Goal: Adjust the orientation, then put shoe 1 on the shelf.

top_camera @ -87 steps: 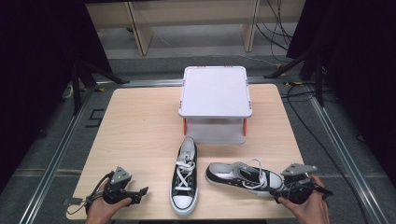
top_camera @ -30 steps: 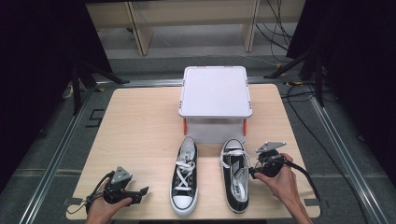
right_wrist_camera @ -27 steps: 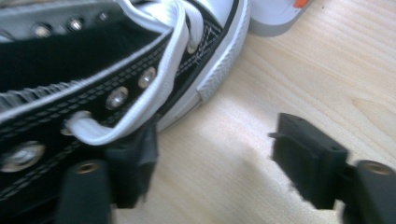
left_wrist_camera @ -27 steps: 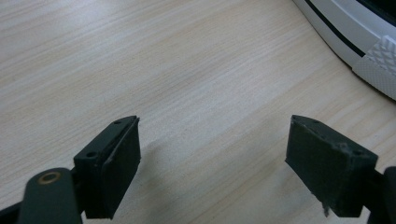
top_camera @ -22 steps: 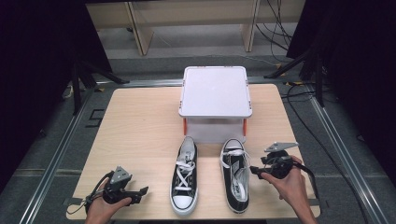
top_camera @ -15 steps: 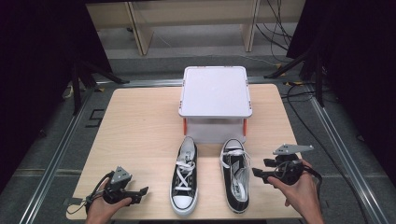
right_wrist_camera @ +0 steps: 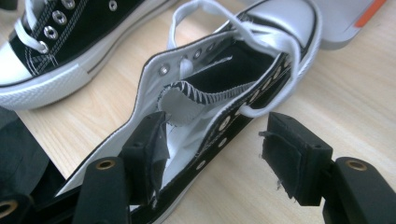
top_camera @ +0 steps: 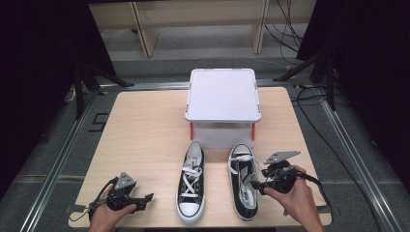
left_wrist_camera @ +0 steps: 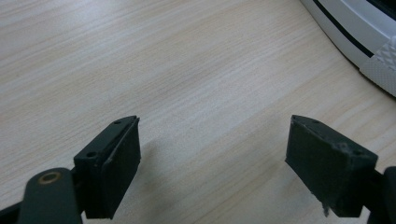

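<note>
Since the earliest frame, the right black canvas sneaker with white rubber sole (top_camera: 243, 181) has turned from lying crosswise to lying parallel with the left matching sneaker (top_camera: 190, 183), toes toward the person; both sit on the table (top_camera: 145, 125) just in front of the white lidded plastic box (top_camera: 222, 104). The right gripper (top_camera: 258, 186) has drawn back from close over the shoe toward its outer side, and its jaws have just been closing. In the right gripper view they stand partly spread, one inside the shoe opening and one outside the side wall, not pressing it. The left gripper (left_wrist_camera: 212, 158) rests well left of the box, jaws spread wide over bare wood.

The sneaker is probably light; its canvas upper is soft and collapses under grip, and the loose laces (right_wrist_camera: 261, 70) can snag. The eyelet-row side wall or the stiffer heel collar offers the firmest hold. The toe cap is cut off in the right gripper view, and the shoe's interior is shadowed.
</note>
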`<state>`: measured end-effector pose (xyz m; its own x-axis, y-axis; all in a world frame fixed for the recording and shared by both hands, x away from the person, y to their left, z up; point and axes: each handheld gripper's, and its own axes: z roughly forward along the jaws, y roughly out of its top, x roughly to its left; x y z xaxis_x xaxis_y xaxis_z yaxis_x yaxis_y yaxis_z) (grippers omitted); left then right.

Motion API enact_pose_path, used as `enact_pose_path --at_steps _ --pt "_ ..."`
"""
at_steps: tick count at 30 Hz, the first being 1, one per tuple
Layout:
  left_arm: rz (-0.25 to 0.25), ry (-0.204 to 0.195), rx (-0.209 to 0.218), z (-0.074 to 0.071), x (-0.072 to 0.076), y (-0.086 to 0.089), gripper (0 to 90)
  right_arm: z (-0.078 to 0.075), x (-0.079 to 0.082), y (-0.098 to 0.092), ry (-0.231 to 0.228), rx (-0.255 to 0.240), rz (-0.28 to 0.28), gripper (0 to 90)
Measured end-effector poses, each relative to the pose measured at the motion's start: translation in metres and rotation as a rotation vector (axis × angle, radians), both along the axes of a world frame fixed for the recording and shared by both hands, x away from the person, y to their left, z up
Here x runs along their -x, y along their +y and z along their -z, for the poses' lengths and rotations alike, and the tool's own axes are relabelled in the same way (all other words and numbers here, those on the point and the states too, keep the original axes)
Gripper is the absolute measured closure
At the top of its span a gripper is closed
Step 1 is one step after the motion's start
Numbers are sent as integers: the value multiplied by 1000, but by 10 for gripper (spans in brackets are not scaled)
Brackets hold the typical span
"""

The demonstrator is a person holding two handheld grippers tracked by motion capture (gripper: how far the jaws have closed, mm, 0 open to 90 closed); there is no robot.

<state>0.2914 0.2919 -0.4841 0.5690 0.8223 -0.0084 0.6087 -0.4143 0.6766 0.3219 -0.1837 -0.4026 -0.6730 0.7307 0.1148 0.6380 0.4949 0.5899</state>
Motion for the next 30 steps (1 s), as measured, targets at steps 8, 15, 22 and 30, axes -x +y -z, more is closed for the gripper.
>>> enact_pose_path --at_steps 8,15,22,30 --pt "-18 -7 0 2 -2 -2 174 5 -11 7 85 40 7 409" --pt "-21 -2 14 2 -2 -2 175 9 -18 14 108 85 12 413" --pt "-11 -6 18 2 -2 -2 174 16 -27 17 107 136 -16 471" --pt "-23 5 13 2 -1 -3 174 18 -29 19 132 157 -37 602"
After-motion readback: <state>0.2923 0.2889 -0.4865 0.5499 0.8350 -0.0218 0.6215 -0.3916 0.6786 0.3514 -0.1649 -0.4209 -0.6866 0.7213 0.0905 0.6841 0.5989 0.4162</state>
